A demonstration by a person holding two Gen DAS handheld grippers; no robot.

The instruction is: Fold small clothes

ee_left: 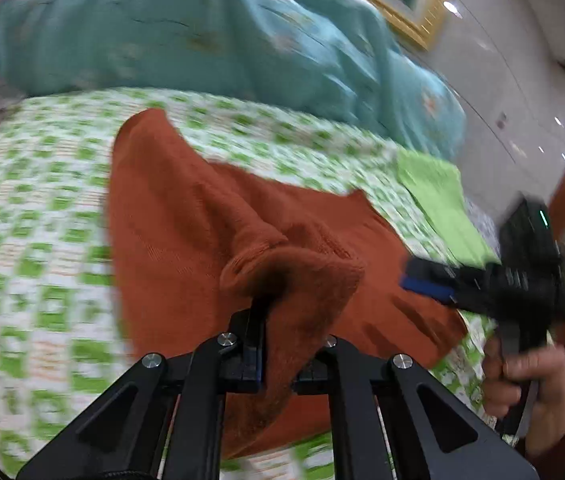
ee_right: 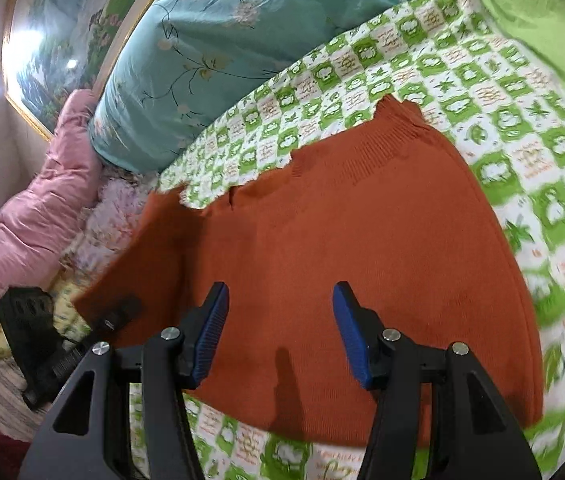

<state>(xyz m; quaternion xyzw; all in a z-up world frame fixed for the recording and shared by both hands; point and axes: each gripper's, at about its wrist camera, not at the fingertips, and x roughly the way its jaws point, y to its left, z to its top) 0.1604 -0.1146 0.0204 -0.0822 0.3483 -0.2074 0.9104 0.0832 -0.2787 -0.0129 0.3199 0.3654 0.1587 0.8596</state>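
Fold barely begun; left tongs [ee_left: 266, 308] pinch a bunched edge of the sweater [ee_right: 362, 260]; right tongs [ee_right: 280, 300] spread, empty, above it; rest lies flat on the bed [ee_right: 522, 184].

You find no text you can read in either view. The green-and-white checked bedsheet [ee_right: 462, 92] carries small orange marks in its white squares that may be lettering, but they are too small and blurred to make out.
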